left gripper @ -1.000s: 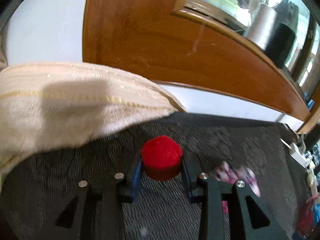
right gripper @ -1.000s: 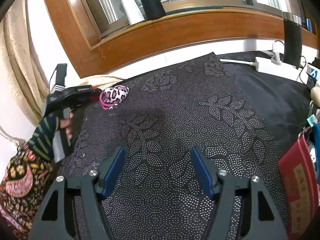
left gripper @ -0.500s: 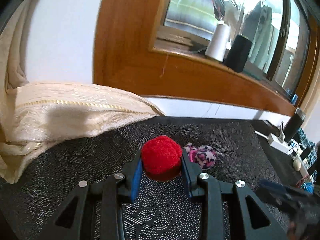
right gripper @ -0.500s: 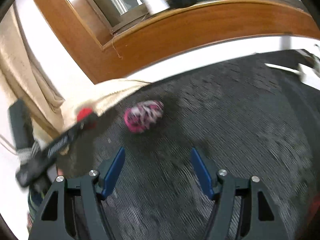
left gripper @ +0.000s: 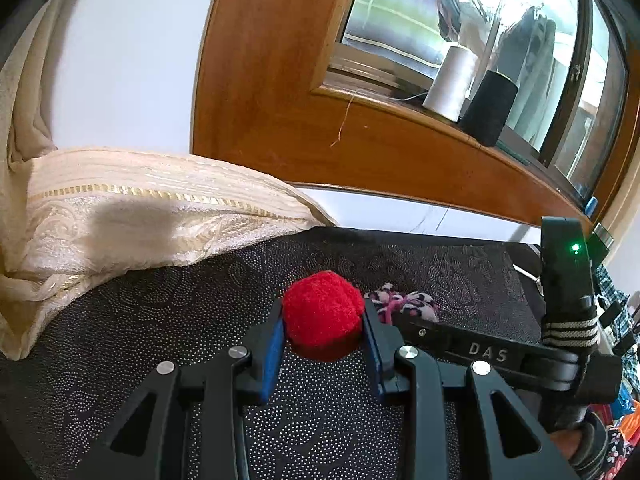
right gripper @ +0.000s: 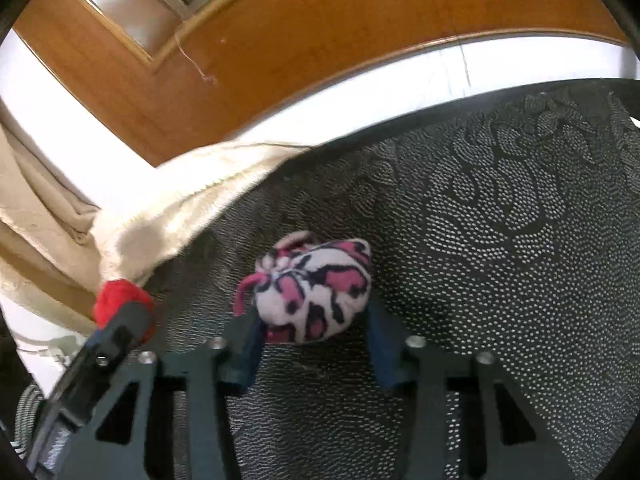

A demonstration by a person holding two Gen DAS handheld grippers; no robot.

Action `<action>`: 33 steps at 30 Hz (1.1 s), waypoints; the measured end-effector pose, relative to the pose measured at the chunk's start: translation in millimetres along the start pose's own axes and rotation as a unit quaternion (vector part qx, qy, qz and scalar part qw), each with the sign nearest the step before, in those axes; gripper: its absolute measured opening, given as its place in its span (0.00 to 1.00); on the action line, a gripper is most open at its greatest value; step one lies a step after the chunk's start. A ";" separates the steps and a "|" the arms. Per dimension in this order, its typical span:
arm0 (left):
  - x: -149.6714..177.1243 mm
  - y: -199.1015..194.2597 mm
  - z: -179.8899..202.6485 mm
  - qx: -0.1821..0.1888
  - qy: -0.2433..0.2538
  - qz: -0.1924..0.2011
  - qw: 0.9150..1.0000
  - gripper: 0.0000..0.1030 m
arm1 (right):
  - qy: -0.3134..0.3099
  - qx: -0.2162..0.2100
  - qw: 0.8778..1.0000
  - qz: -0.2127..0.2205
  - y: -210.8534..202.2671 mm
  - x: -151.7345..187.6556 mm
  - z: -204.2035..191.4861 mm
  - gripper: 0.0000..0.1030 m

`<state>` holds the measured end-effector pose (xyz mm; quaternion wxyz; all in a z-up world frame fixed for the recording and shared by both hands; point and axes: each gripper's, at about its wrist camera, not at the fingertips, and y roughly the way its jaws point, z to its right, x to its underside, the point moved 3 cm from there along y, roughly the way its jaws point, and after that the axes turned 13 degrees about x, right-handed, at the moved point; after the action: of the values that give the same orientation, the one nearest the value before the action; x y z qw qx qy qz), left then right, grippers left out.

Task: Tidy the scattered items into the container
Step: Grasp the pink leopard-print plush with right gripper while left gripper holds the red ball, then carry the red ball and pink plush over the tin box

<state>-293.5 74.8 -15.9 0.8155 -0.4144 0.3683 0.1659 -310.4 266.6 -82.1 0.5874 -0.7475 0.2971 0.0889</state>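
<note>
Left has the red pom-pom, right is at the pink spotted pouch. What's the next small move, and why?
Probably close the right gripper on the pink spotted pouch. The pouch lies on the dark cloth between the open fingers, which flank it without visibly pressing. The left gripper already clamps the red pom-pom, so nothing is left to grasp there. No container is in view yet.

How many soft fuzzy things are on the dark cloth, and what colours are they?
Red fuzzy pom-pom ball, between the left gripper fingers: 1
Pink, white and black spotted fabric bundle, between the right gripper fingers: 1
Total: 2
</note>
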 end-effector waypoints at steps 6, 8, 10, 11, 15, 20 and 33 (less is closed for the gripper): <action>5.4 4.7 6.3 0.001 0.009 -0.008 1.000 0.35 | 0.008 0.014 1.000 0.027 -34.1 10.2 13.6 0.40; 7.2 6.2 8.8 0.002 0.012 -0.010 1.000 0.35 | 0.008 0.024 0.999 0.043 -55.0 20.0 19.6 0.40; 8.9 7.2 17.0 0.006 0.024 -0.013 1.000 0.35 | 0.005 0.039 0.997 0.064 -82.3 34.1 27.6 0.40; 10.2 7.5 21.9 0.009 0.030 -0.013 0.999 0.35 | 0.005 0.048 0.996 0.075 -98.1 44.4 32.8 0.40; 15.6 7.1 41.0 0.019 0.049 -0.013 0.999 0.35 | 0.025 0.061 0.991 0.118 -164.6 83.9 65.8 0.40; 29.2 6.3 78.0 0.043 0.061 -0.026 0.997 0.35 | 0.049 0.109 0.976 0.183 -256.3 124.5 121.0 0.40; 86.3 -34.9 248.0 0.182 0.157 -0.059 0.969 0.35 | 0.129 0.237 0.949 0.164 -347.7 155.8 268.1 0.40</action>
<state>-100.4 248.8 35.3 0.8174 -0.3008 0.4910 -0.0192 64.1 509.6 51.0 0.6816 -0.5329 0.5012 0.0142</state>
